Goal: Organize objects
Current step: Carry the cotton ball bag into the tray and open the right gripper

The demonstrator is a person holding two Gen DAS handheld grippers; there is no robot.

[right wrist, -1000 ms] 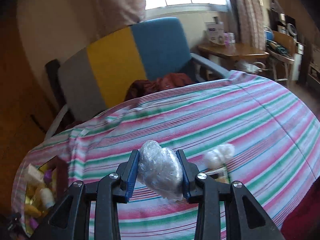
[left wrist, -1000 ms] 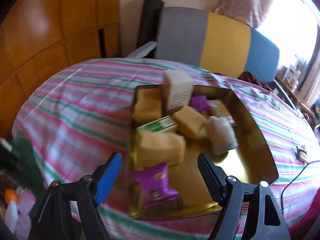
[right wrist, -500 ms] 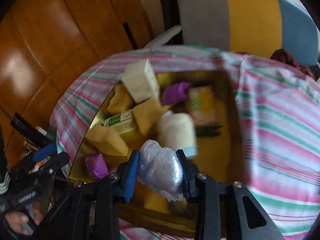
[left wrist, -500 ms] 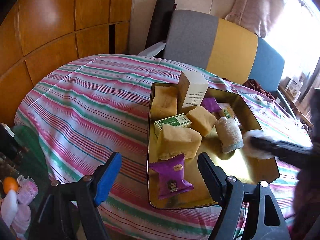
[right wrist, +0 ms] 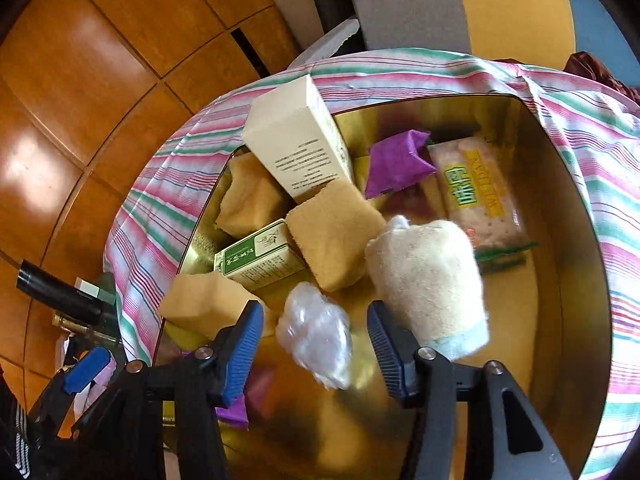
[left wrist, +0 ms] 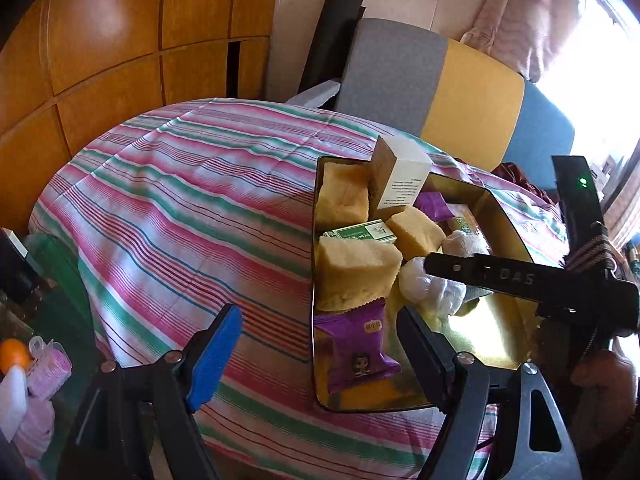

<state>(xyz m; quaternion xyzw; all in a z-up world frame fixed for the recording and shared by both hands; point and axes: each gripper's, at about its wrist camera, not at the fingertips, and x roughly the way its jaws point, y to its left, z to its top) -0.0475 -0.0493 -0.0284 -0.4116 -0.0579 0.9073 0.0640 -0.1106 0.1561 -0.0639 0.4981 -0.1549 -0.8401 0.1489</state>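
Observation:
A gold tray (left wrist: pixel 505 219) on the striped tablecloth holds yellow sponge blocks (left wrist: pixel 356 270), a white carton (left wrist: pixel 402 176), a green box (left wrist: pixel 362 233), purple packets (left wrist: pixel 356 354) and a rolled cloth (right wrist: pixel 430 276). My right gripper (right wrist: pixel 316 346) hangs over the tray, its jaws opening. The clear-wrapped bundle (right wrist: pixel 316 338) sits loose between its blue pads (right wrist: pixel 244 344), touching neither. From the left wrist view the same bundle (left wrist: pixel 426 286) shows under the right gripper's black finger (left wrist: pixel 480 272). My left gripper (left wrist: pixel 318 328) stands open and empty at the tray's near left corner.
A wrapped cracker pack (right wrist: pixel 476 192) lies at the tray's far side. A grey, yellow and blue chair (left wrist: pixel 440 80) stands behind the table, with wooden panelling (left wrist: pixel 100 40) to the left. Bottles and clutter (left wrist: pixel 24 368) sit low at the left.
My right gripper swung from the bare striped cloth to over the tray, then opened and released the wrapped bundle. The left gripper stayed open and drifted slightly.

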